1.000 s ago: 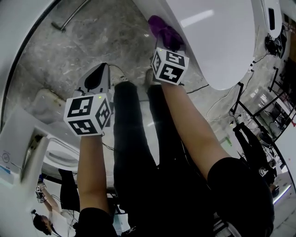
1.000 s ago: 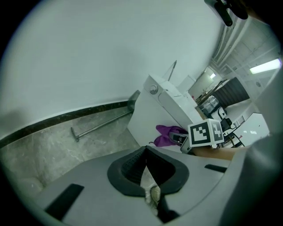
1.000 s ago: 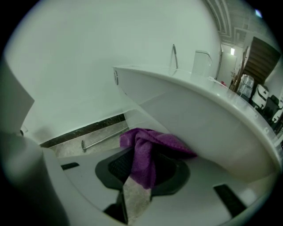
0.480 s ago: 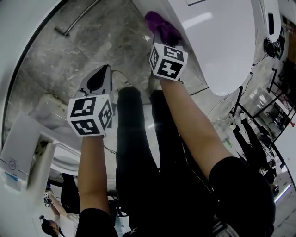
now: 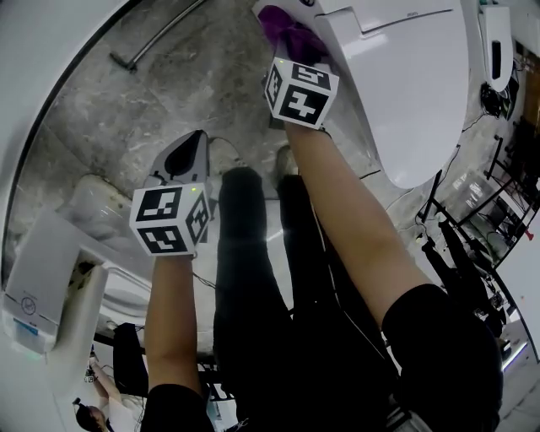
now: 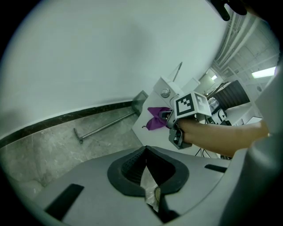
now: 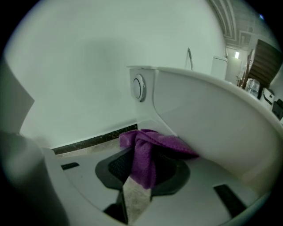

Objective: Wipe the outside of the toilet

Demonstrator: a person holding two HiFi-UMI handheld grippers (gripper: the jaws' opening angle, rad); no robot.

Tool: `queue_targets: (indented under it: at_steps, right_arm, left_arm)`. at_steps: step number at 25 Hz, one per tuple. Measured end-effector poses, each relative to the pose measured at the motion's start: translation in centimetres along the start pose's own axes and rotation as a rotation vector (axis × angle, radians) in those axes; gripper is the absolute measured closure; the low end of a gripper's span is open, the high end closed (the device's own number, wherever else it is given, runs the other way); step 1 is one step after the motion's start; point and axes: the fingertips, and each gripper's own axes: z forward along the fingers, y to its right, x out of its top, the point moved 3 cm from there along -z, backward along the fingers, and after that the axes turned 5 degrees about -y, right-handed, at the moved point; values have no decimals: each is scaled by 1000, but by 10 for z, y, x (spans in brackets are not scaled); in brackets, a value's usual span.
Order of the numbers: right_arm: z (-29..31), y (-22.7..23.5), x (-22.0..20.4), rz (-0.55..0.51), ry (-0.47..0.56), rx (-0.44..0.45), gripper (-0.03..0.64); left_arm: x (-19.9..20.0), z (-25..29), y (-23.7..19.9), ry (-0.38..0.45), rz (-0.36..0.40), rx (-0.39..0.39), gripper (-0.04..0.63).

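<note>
Grey marble floor (image 5: 194, 76) meets a white wall. At 1 o'clock in the head view stands the toilet (image 5: 405, 76). The right claw (image 5: 291, 42) is clamped on a purple cloth (image 5: 283, 24), which lies against the toilet's outer side near the flush button (image 7: 138, 87). Toward 10 o'clock, the left claw (image 5: 181, 156) hangs over the floor, jaws together on nothing.
</note>
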Motion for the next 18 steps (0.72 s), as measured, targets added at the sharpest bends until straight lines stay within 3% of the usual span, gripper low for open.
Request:
queue_targets:
  at_steps: [18]
  right_arm:
    - [56,-44,55,-2,30,24,512]
  left_arm:
    - [8,-8,-22,15,-25,6,586]
